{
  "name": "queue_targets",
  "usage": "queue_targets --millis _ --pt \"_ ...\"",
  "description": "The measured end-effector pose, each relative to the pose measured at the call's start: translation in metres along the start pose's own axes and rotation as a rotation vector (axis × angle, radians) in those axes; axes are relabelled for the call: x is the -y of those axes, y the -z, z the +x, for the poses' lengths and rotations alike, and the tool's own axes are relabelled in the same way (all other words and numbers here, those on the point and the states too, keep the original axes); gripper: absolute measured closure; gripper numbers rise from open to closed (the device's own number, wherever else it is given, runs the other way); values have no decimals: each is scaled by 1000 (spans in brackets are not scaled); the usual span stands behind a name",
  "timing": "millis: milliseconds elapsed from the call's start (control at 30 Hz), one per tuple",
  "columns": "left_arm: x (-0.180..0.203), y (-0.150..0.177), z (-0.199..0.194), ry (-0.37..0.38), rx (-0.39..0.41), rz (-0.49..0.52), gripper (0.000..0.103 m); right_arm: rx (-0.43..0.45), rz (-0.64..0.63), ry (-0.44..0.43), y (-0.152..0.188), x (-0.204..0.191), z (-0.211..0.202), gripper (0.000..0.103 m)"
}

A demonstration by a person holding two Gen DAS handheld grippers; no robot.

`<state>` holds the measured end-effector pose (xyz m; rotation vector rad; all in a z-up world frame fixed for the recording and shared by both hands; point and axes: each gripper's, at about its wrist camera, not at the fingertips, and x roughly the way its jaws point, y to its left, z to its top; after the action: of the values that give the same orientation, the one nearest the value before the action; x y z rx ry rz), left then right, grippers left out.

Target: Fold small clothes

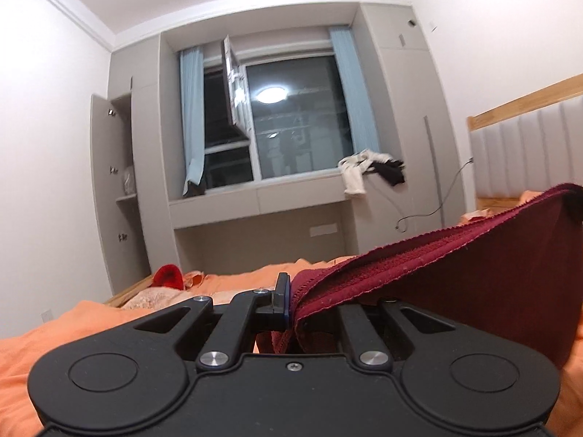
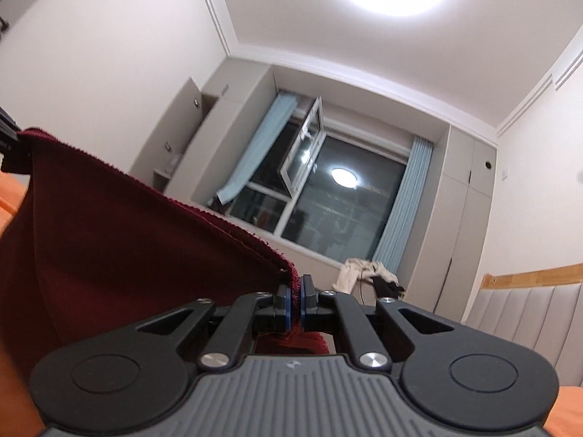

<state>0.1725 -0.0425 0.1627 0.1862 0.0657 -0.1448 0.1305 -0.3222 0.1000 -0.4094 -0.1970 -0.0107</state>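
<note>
A bedroom with an orange-sheeted bed (image 1: pixel 91 320) and dark window (image 1: pixel 291 120): the left gripper (image 1: pixel 291 302) and right gripper (image 2: pixel 296 300) each pinch a corner of a maroon garment (image 2: pixel 127 240), stretched between them above the bed.

The raised maroon cloth (image 1: pixel 455 284) spans the space between both grippers; open air lies above its edge.

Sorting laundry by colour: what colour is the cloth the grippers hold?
Dark red, plain; the cloth shows best in the right wrist view.
</note>
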Motion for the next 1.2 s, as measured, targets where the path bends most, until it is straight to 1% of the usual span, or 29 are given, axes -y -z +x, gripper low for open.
queue_targets --millis 133,233,333,433,467,533,567,600,633,667,700,733,767,800,833,900,933,967,1000,1100,1133,1200 --pt "2 0 79 -20 -72 -29 97 -74 -20 -6 18 -7 65 99" --pt "1 11 137 -34 -156 -43 97 -147 -41 -40 37 -16 110 99" --pt "-4 29 188 -31 -249 -82 96 -230 -26 -83 58 -22 149 98" --pt "-14 50 222 -24 -332 -118 92 -309 -8 -126 82 -28 180 99" --pt "-18 56 229 -23 -362 -140 88 -337 3 -138 89 -30 189 98" --pt "-29 69 240 1 -408 -201 83 -393 31 -162 104 -30 200 99" --pt "-34 75 240 8 -425 -231 78 -419 42 -171 111 -30 204 97" --pt "-39 82 240 8 -437 -251 73 -442 54 -175 117 -30 207 93" --pt "-41 89 238 5 -442 -260 62 -467 70 -177 122 -29 209 89" --pt "-45 92 236 1 -440 -271 50 -492 86 -180 127 -28 210 77" --pt "-48 97 233 -8 -434 -285 45 -512 104 -181 132 -26 209 63" --pt "-52 98 231 -14 -430 -302 37 -517 115 -174 133 -22 209 56" --pt "-57 99 228 -13 -429 -321 32 -518 125 -165 134 -16 210 43" --pt "-61 101 226 -7 -430 -344 31 -519 136 -156 133 -12 209 31" --pt "-65 103 224 1 -435 -364 31 -520 145 -144 133 -7 211 27" --pt "-68 106 220 20 -453 -388 31 -526 164 -122 135 -1 209 12" --pt "-68 108 219 31 -465 -386 31 -530 174 -121 135 5 208 9" --pt "-66 110 217 44 -476 -379 31 -535 185 -116 136 11 205 4" --pt "-64 112 216 58 -488 -367 31 -541 198 -103 138 18 205 1" --pt "-57 119 214 87 -523 -332 34 -556 259 -79 140 38 196 1" --pt "-56 122 214 86 -542 -318 35 -560 284 -71 140 46 195 1" --pt "-54 127 218 70 -590 -307 43 -567 337 -44 145 62 189 0"
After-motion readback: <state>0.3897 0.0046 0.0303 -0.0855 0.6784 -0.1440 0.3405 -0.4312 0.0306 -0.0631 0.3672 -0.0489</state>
